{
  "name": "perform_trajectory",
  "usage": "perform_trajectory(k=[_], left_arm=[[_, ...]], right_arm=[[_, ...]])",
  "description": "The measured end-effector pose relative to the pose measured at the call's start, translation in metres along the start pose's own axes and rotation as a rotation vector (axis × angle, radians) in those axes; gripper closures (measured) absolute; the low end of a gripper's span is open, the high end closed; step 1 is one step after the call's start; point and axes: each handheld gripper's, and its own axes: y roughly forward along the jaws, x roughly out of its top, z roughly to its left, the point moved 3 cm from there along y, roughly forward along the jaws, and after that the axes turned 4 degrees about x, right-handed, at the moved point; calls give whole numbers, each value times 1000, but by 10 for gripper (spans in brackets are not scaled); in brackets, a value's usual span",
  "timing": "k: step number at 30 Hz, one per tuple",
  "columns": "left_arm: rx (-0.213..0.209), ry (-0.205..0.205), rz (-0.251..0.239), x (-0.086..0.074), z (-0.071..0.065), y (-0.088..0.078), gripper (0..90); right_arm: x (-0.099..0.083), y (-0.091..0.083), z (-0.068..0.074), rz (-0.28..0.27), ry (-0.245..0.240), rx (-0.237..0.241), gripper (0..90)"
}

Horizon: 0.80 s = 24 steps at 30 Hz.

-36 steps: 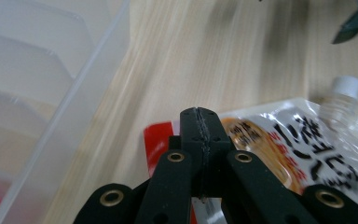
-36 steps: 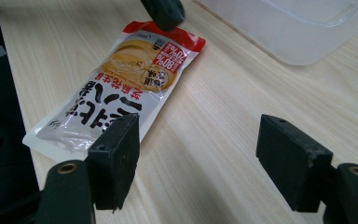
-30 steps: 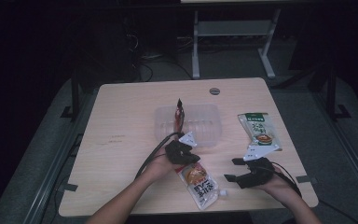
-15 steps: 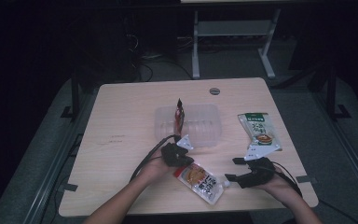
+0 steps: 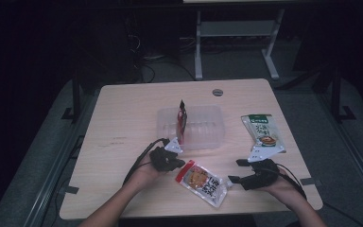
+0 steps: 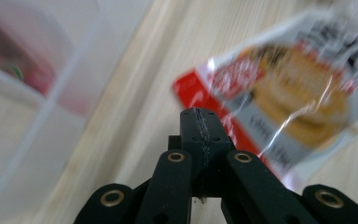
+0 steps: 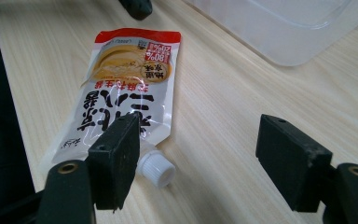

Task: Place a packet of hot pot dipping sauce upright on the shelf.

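Note:
A white spouted pouch (image 5: 202,182) with a red top edge lies flat near the table's front, its cap toward the right hand. My left gripper (image 5: 178,163) is shut, and its tips (image 6: 200,122) sit at the pouch's (image 6: 289,93) red edge. I cannot tell whether they touch it. My right gripper (image 5: 235,171) stands open just right of the spout. In the right gripper view (image 7: 200,140) the white cap (image 7: 157,170) lies beside one jaw, with bare wood between the jaws and the pouch (image 7: 126,84) stretching away.
A clear plastic container (image 5: 208,141) sits mid-table with a red pouch (image 5: 181,120) standing in it. A green-topped pouch (image 5: 262,132) lies at the right. The wooden table (image 5: 123,118) has bare room on its left half. A round grommet (image 5: 217,91) is at the back edge.
The left hand has shifted left and slightly toward the person. The white pouch has turned from nearly lengthwise to slanted, its spout end swinging right. The right gripper has stayed put.

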Motion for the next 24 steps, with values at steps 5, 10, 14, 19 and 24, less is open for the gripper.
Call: perform_trajectory(k=[5,10,14,19,24], left_arm=[[-54,18,-33,19,-11,11,899],[-59,92,53,22,-27,32,900],[-62,99,81,20,-28,34,900],[-55,110,93,15,-30,32,900],[-54,97,114,7,-29,24,900]], right_arm=[[0,0,0,1,2,-1,297],[-1,-1,-1,-2,-6,-3,297],[-1,-1,-2,-4,-5,-4,297],[-1,-2,-2,-6,-2,-9,297],[-1,-3,-2,-5,8,-13,297]])
